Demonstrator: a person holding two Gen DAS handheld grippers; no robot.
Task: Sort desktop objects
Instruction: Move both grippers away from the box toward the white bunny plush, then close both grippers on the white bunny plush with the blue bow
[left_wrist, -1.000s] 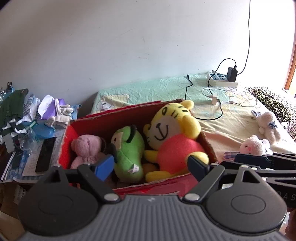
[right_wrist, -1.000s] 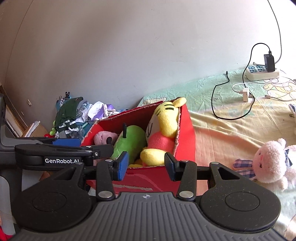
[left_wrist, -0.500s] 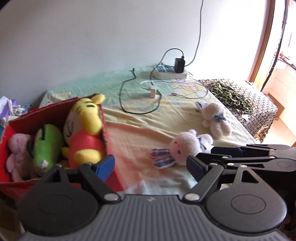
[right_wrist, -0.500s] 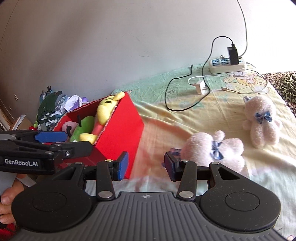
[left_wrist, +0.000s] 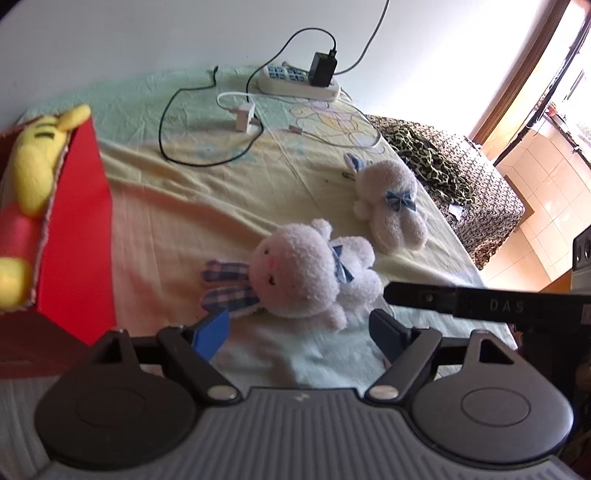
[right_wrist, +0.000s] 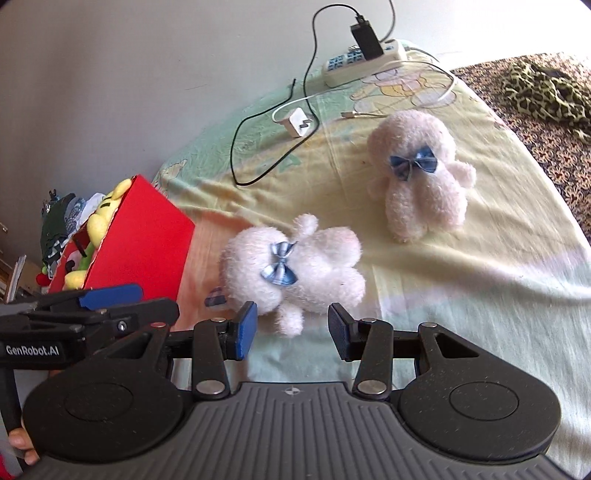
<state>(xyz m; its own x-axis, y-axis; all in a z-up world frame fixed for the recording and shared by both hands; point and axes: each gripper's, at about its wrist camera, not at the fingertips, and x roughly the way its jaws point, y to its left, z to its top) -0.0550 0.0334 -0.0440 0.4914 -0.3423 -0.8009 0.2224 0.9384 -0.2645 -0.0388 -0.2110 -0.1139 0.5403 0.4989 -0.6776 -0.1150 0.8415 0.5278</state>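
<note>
At the far left stands your red box (left_wrist: 77, 236), with a yellow plush (left_wrist: 35, 162) leaning over its rim and other toys packed beside it. To its right, on the pale sheet (left_wrist: 177, 206), lies the nearer white bunny (left_wrist: 299, 273) on its side, checked ears toward the box, blue bow at its neck. Your left gripper (left_wrist: 299, 334) hangs just short of it, jaws closing with nothing between the pads and the bunny lying just beyond the tips. Your right gripper (right_wrist: 291, 326) points at the same bunny (right_wrist: 295, 262) from the other side; its jaws stand partly apart and one plush foot sits in the gap between the tips, but neither pad is pressing on it. Farther right rests the second white bunny (right_wrist: 417, 177), lying apart from the first. Beyond them, near the wall, are a power strip (left_wrist: 299, 79) with its cables and a white charger (right_wrist: 301, 122).
</note>
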